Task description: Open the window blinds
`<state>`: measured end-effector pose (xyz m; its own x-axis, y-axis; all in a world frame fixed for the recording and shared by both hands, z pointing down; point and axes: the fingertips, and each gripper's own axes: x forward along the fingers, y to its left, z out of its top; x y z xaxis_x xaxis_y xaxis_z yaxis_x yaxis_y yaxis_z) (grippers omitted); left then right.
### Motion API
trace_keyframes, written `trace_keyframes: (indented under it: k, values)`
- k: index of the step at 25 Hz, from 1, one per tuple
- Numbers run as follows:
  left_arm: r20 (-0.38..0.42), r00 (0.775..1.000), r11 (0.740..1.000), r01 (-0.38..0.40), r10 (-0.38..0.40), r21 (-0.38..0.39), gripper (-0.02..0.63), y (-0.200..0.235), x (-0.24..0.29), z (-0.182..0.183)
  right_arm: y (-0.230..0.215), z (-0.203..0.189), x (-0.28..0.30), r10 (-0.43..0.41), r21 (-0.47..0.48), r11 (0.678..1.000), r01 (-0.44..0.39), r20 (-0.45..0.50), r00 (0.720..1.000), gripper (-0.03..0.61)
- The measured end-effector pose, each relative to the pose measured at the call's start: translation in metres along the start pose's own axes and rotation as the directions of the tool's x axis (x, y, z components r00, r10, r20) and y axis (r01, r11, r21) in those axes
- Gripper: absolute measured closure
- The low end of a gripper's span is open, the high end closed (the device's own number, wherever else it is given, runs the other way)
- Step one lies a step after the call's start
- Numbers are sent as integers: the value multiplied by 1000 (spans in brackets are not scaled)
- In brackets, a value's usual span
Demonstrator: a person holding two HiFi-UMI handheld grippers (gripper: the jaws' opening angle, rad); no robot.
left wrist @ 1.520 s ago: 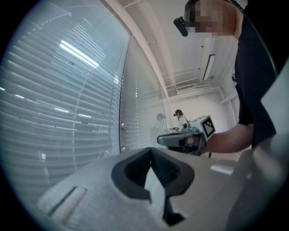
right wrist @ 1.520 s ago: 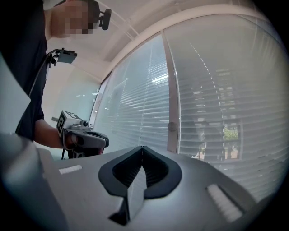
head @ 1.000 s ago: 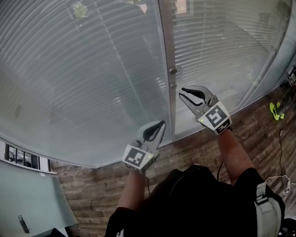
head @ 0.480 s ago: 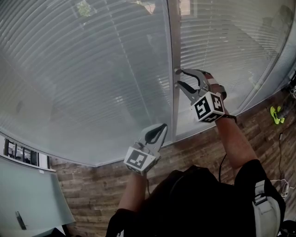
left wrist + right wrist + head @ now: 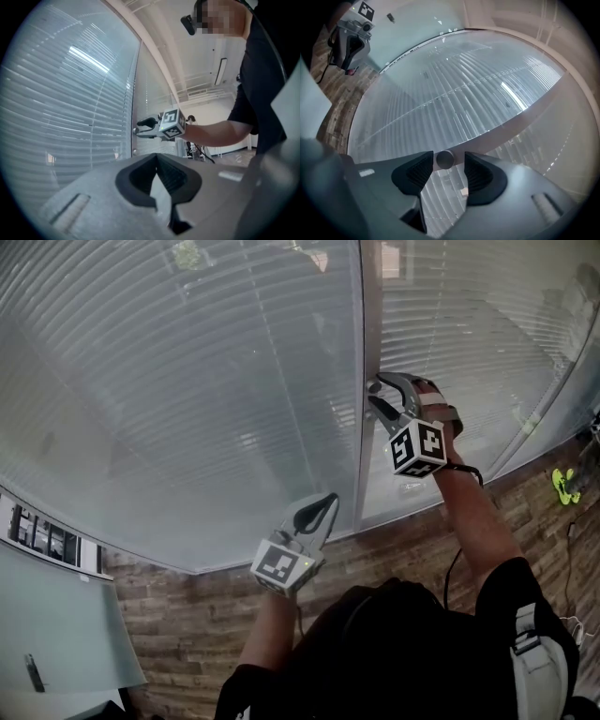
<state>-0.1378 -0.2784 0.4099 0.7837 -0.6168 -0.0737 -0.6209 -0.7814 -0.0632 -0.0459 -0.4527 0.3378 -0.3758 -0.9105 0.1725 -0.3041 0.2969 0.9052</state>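
White slatted blinds (image 5: 187,381) hang shut behind curved glass, either side of a grey frame post (image 5: 368,324). My right gripper (image 5: 373,395) is held up at this post. Its jaws have just been opening, and in the right gripper view they stand either side of a small round grey knob (image 5: 444,159) on the post, with a slim gap at the pads. The left gripper view shows that gripper (image 5: 138,128) from the side, tips at the post. My left gripper (image 5: 325,503) hangs lower, short of the glass, jaws together with nothing in them (image 5: 156,157).
A wood-plank floor (image 5: 187,615) runs below the glass. A green object (image 5: 561,486) and a cable lie on the floor at the right. A frosted glass panel (image 5: 56,634) stands at the lower left. My body fills the bottom middle.
My right gripper rose to the frame post and rolled over, and its jaws spread around the knob. The left gripper stayed almost where it was.
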Motion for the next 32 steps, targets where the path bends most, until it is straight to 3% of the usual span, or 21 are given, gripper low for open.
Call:
trace_keyframes:
  k: [8,16,25,32]
  values:
    - [-15,999,1000,-31,31,-5,609,2,-9,-2,4,-4,7,-14,-68,998,12,-25,1000,445]
    - [-11,999,999,-51,51,-2,609,6,-16,-1,3,-2,7,-34,-32,999,34,-25,999,448]
    - [-18,999,999,-49,49,-6,609,4,-16,4,-2,-2,6,-48,165,985,48,-2,999,448]
    - [-18,1000,999,-24,23,-26,610,-5,-14,0,-6,-1,5,-77,360,930,67,11,997,448]
